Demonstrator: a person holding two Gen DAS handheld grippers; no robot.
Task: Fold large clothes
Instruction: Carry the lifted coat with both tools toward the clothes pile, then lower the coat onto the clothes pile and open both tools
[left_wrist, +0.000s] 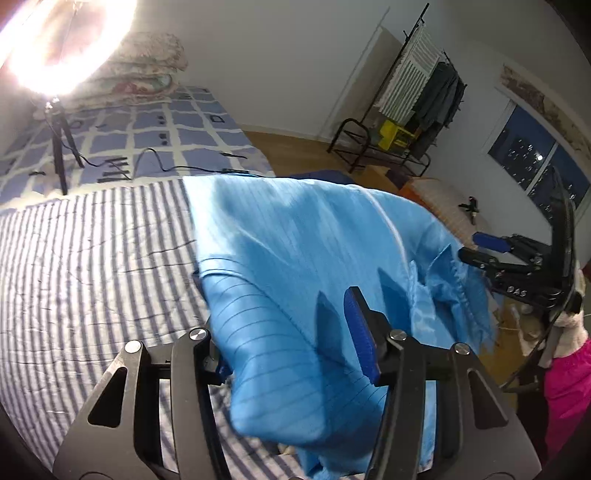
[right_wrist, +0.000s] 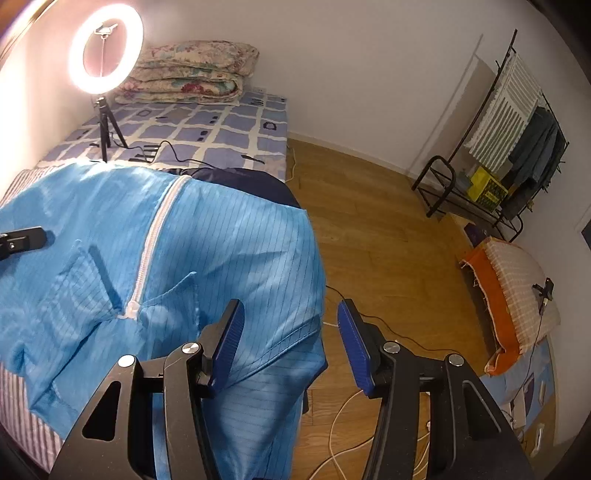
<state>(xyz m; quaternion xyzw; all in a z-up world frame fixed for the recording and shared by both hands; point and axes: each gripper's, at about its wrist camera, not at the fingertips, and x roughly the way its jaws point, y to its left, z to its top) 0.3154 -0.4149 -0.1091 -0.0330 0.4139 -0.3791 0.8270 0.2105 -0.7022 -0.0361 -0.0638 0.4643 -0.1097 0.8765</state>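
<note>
blue zip-front garment (right_wrist: 229, 251) lies spread on the striped bed (left_wrist: 81, 266), its edge overhanging the floor. left gripper (left_wrist: 291, 339) and right gripper (right_wrist: 291, 347) both stand open, cloth unclamped, apparently released to settle flat.

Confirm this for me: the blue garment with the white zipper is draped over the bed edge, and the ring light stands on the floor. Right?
Not quite. The ring light stands on the bed, on its small tripod, as the right wrist view shows. The blue garment with the white zipper is draped over the bed edge.
</note>
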